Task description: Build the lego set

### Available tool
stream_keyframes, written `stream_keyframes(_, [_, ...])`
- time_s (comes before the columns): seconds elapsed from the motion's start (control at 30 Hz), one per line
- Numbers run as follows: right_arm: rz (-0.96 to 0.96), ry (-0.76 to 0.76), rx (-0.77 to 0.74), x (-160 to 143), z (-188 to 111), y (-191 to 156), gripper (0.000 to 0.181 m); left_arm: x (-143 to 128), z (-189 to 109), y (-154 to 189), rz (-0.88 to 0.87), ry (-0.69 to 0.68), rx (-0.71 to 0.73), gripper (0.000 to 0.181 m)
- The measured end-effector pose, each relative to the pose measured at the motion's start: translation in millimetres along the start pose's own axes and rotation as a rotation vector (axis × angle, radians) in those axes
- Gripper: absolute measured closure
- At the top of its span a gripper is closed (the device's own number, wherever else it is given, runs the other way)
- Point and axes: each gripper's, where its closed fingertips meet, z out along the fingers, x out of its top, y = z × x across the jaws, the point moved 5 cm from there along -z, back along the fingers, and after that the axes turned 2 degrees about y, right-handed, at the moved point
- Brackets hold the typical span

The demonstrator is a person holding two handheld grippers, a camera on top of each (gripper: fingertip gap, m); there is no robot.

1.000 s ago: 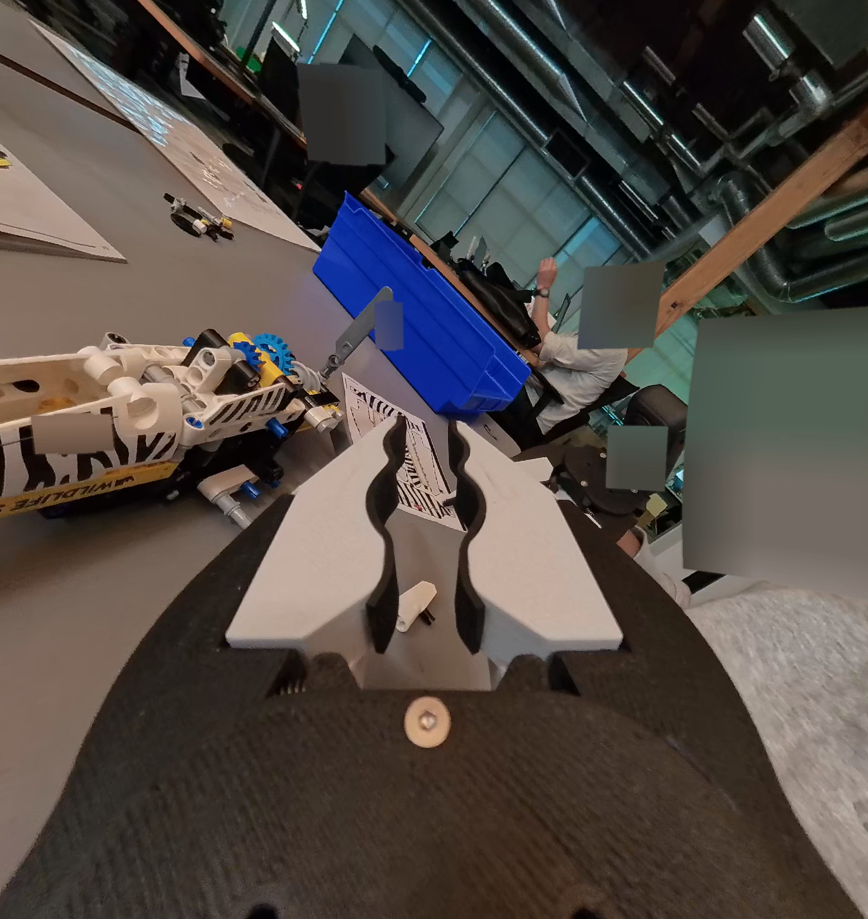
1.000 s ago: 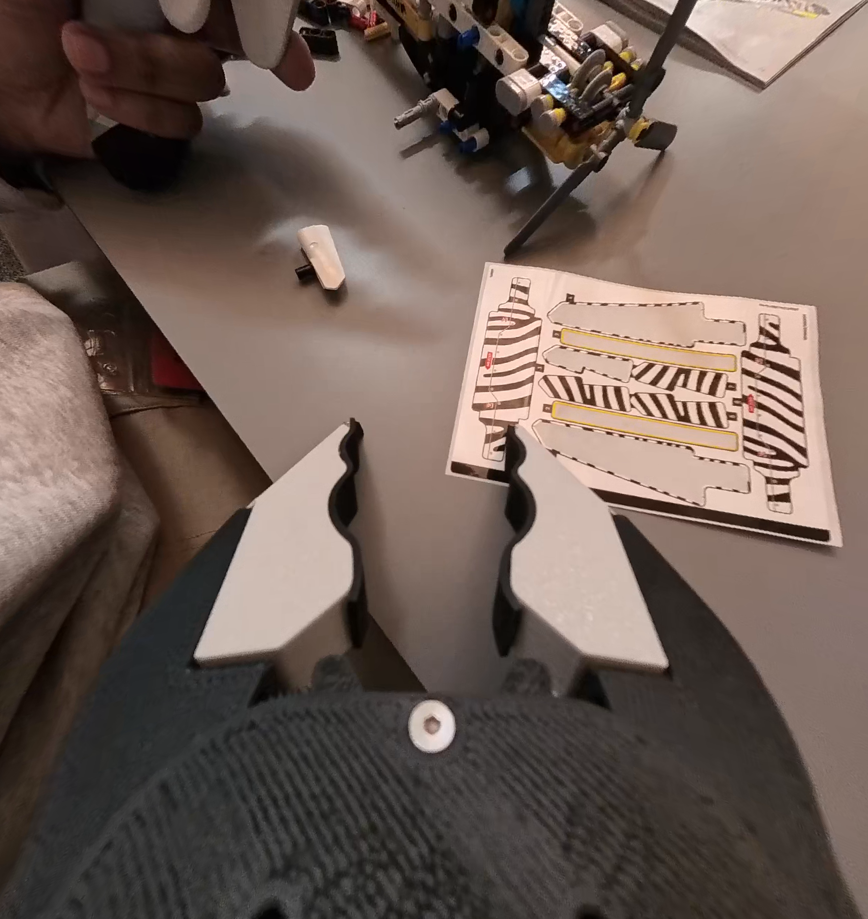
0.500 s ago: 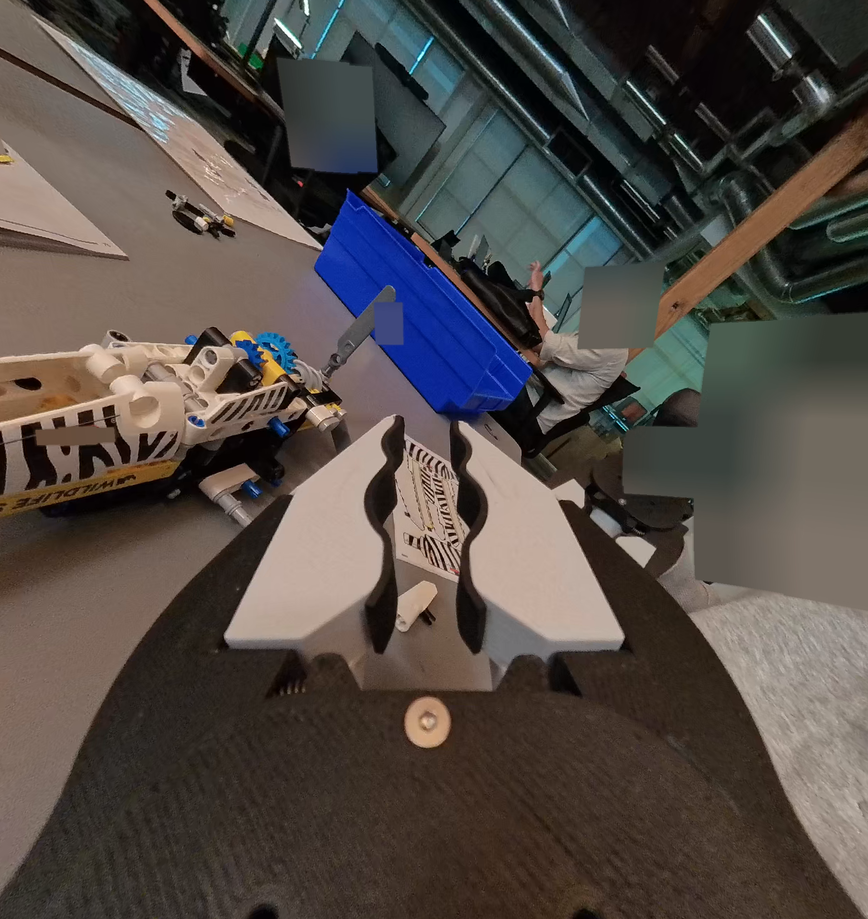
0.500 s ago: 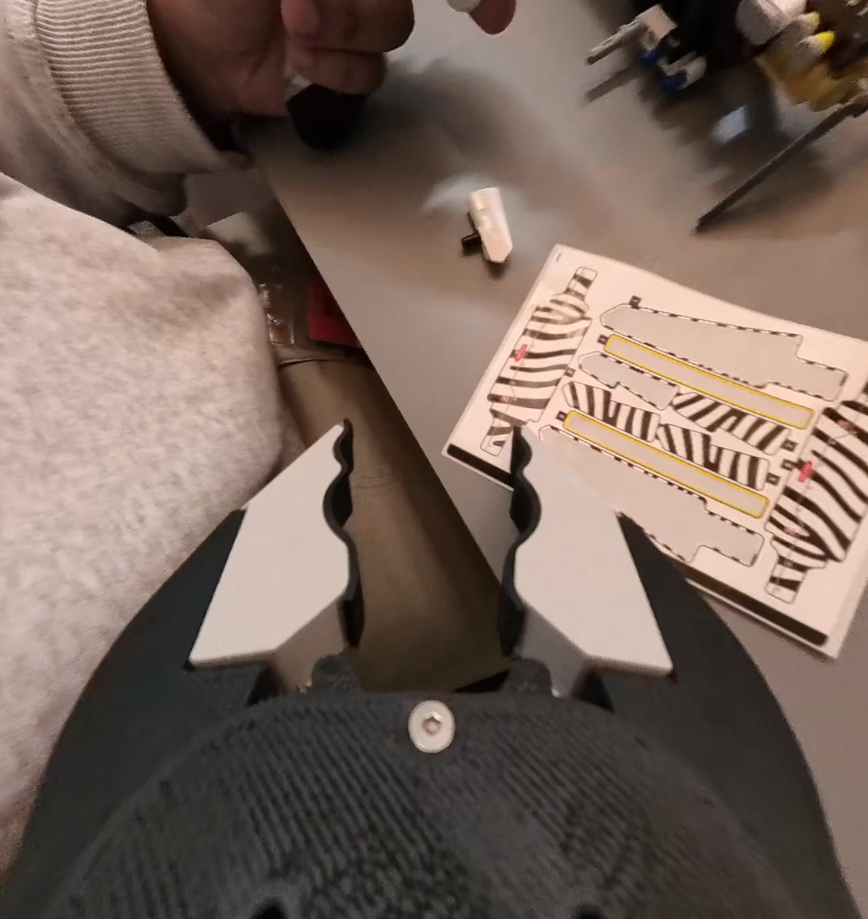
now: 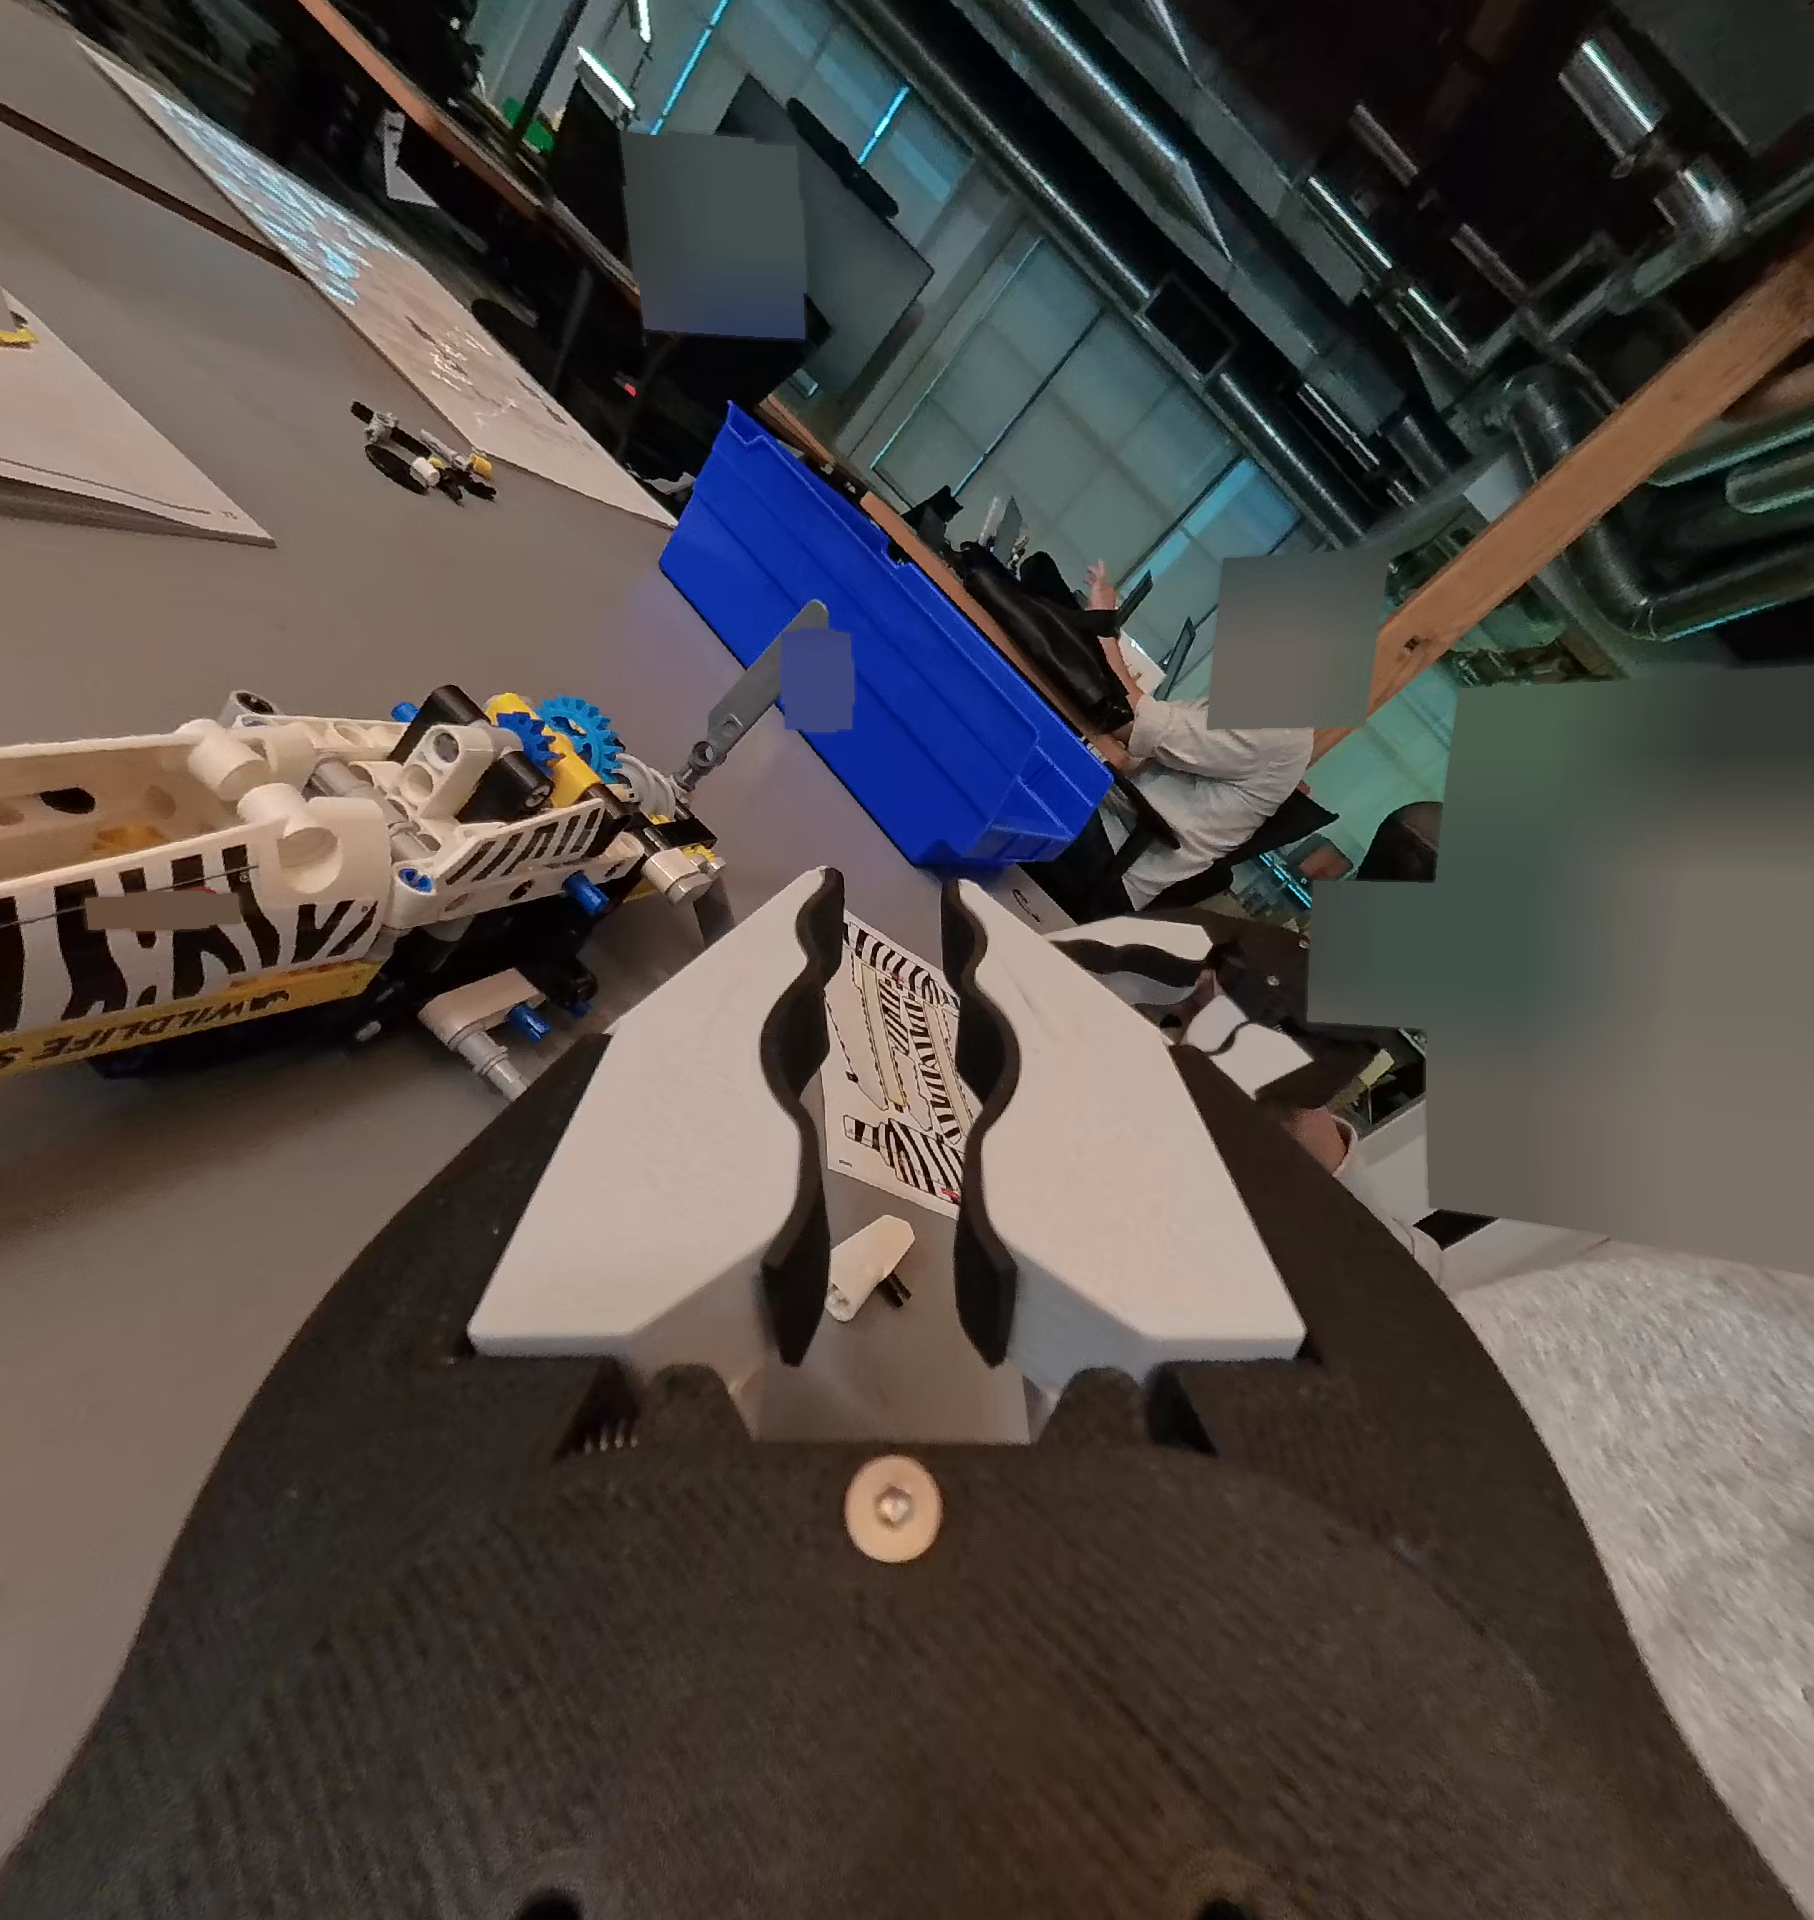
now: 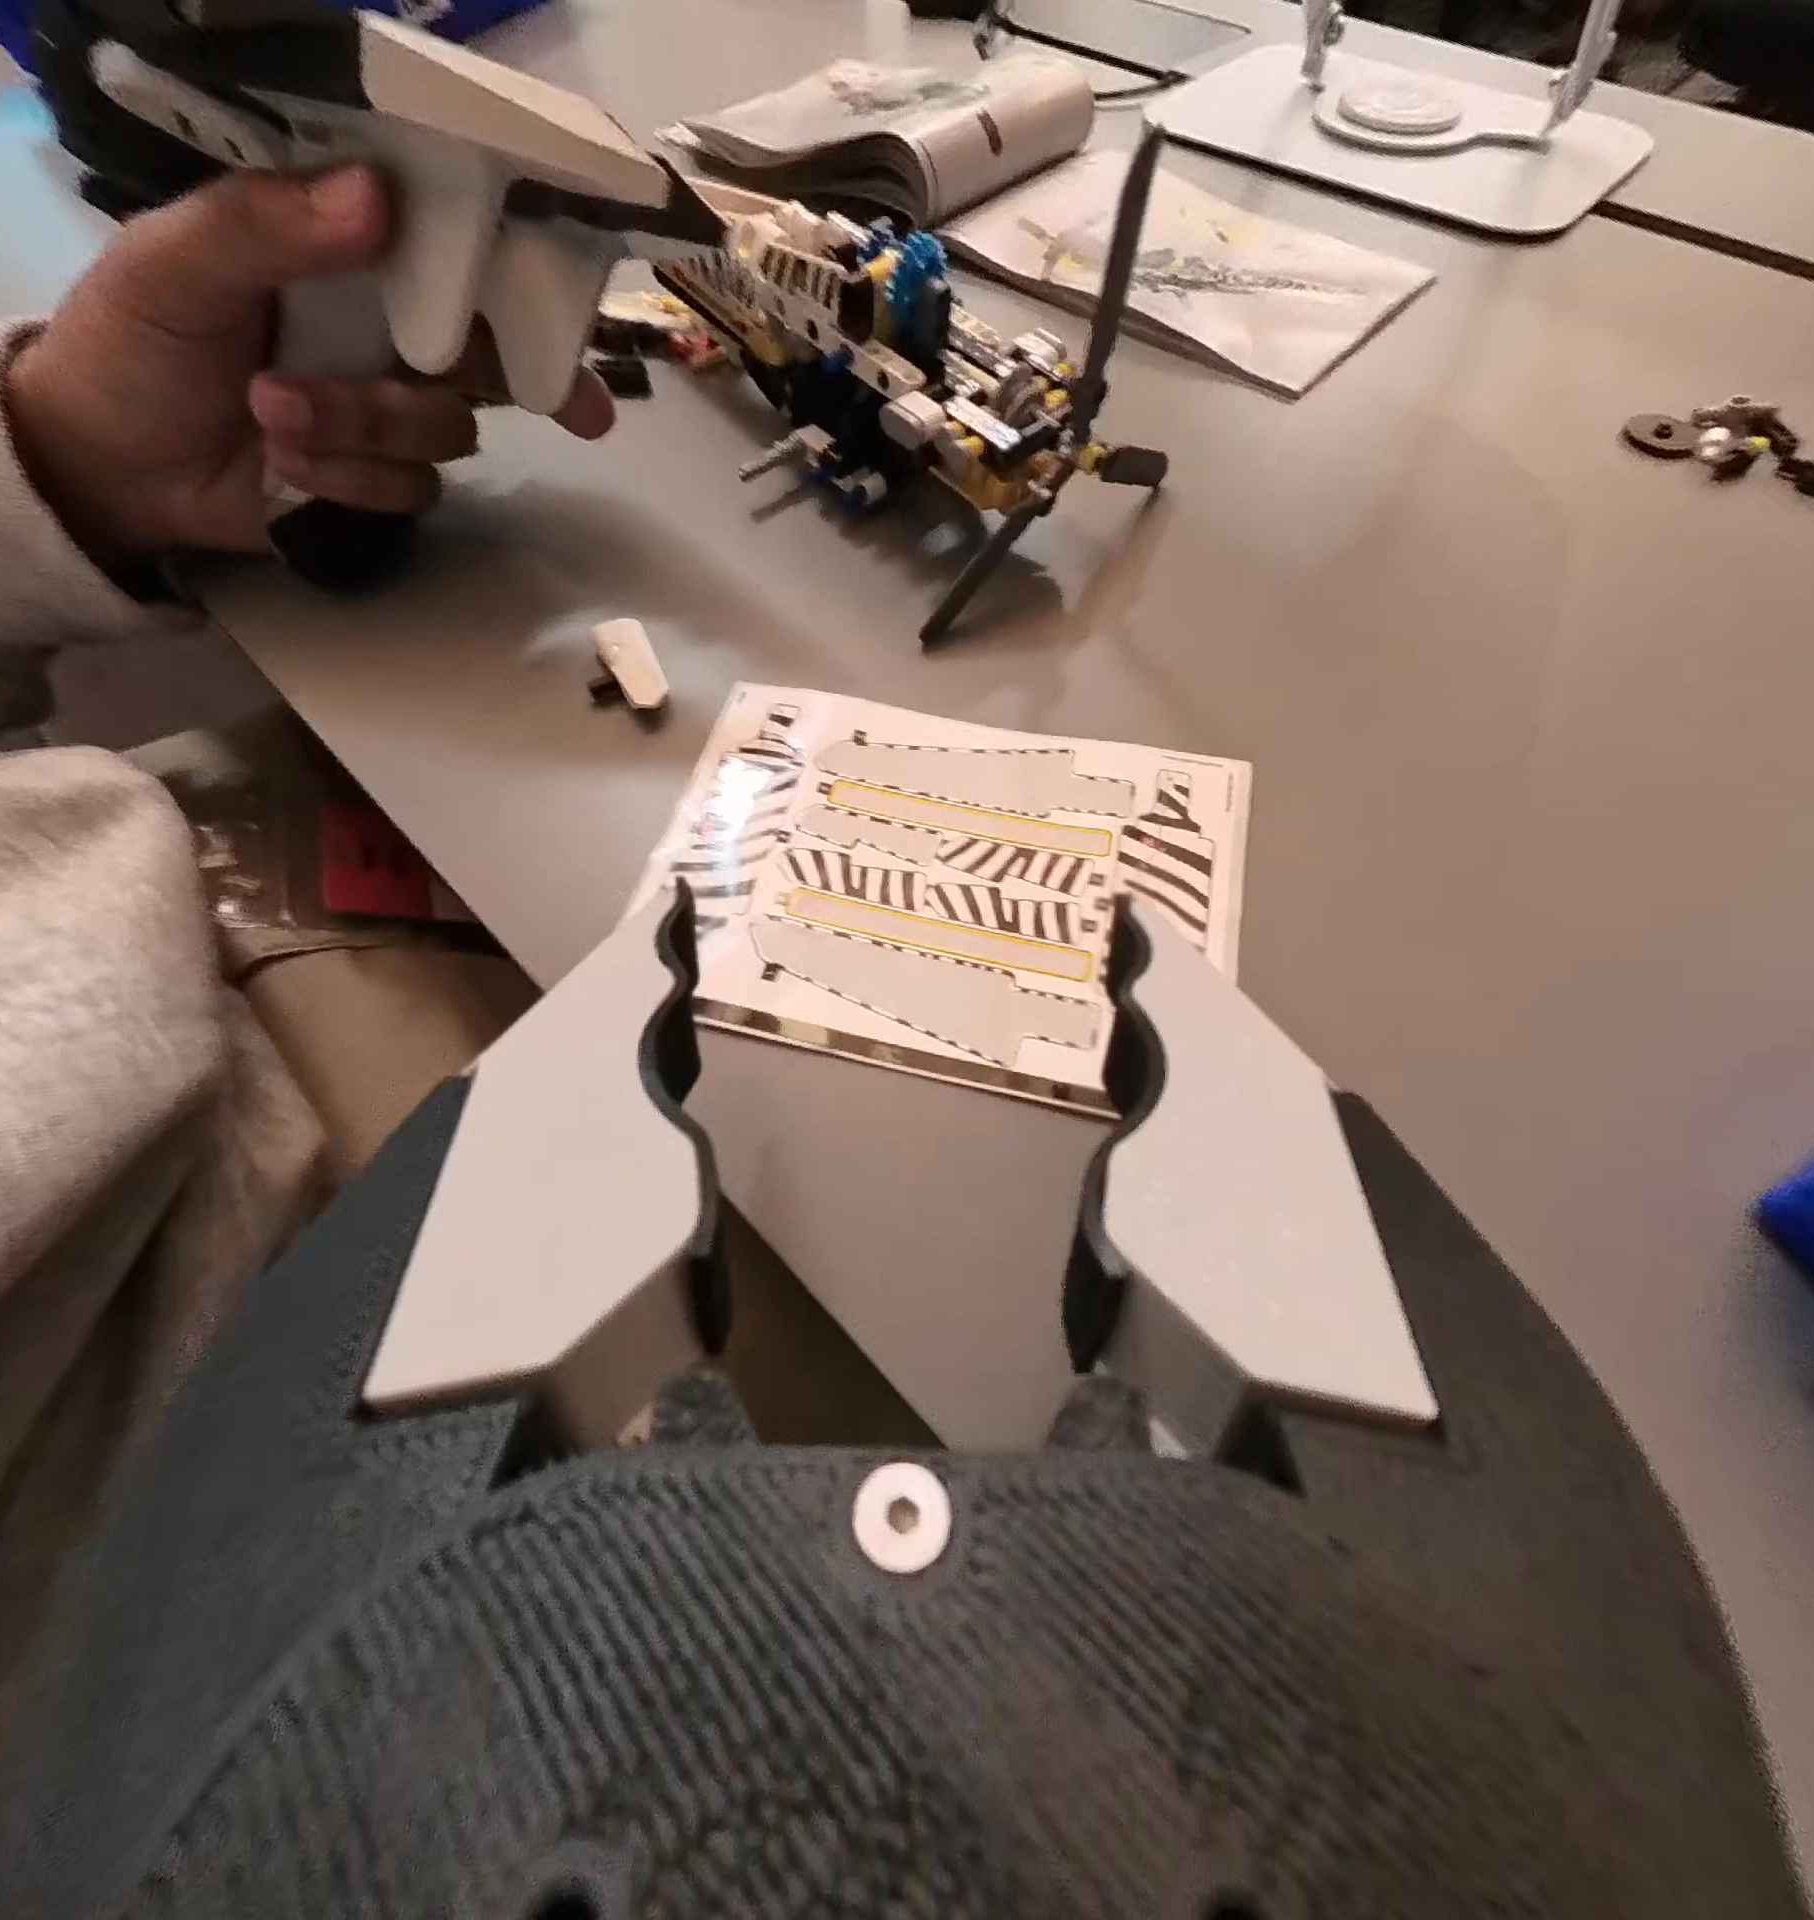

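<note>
The zebra-striped lego model (image 5: pixel 259 873) lies on the grey table (image 5: pixel 207 1247), its propeller end toward the blue bin; it also shows in the right wrist view (image 6: pixel 882 312). A small white lego piece (image 5: pixel 867 1262) with a black pin lies loose on the table, seen through the gap of my left gripper (image 5: pixel 887 914), which is open a little, empty and held above it. In the right wrist view the piece (image 6: pixel 628 675) lies left of the sticker sheet (image 6: pixel 965 873). My right gripper (image 6: pixel 903 914) is wide open and empty, over the sheet's near edge.
A blue bin (image 5: pixel 882 675) stands behind the model. A booklet (image 6: pixel 882 125), an instruction sheet (image 6: pixel 1246 281) and a small loose subassembly (image 6: pixel 1755 442) lie at the far side. A hand holds the left gripper (image 6: pixel 695 213) beside the model. The table edge (image 6: pixel 383 790) runs at left. The left gripper's tips are roughly 15 cm from the right gripper's.
My right gripper swung from over the table edge and lap back over the table, tilted up, and its jaws opened wider. My left gripper barely moved.
</note>
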Motion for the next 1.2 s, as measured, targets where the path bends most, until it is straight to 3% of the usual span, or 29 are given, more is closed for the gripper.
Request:
stream_keyframes(0.1, [-0.008,-0.055,-0.099,-8,2,12,0.105,0,0,0,0.000,0.000,0.000,0.165])
stream_keyframes(0.37, [0.058,-0.035,-0.145,-10,1,23,0.107,0,0,0,-0.001,0.001,-0.002,0.165])
stream_keyframes(1.2, [0.085,-0.059,-0.160,-19,6,29,0.108,0,0,-1,-0.007,-0.001,-0.001,0.165])
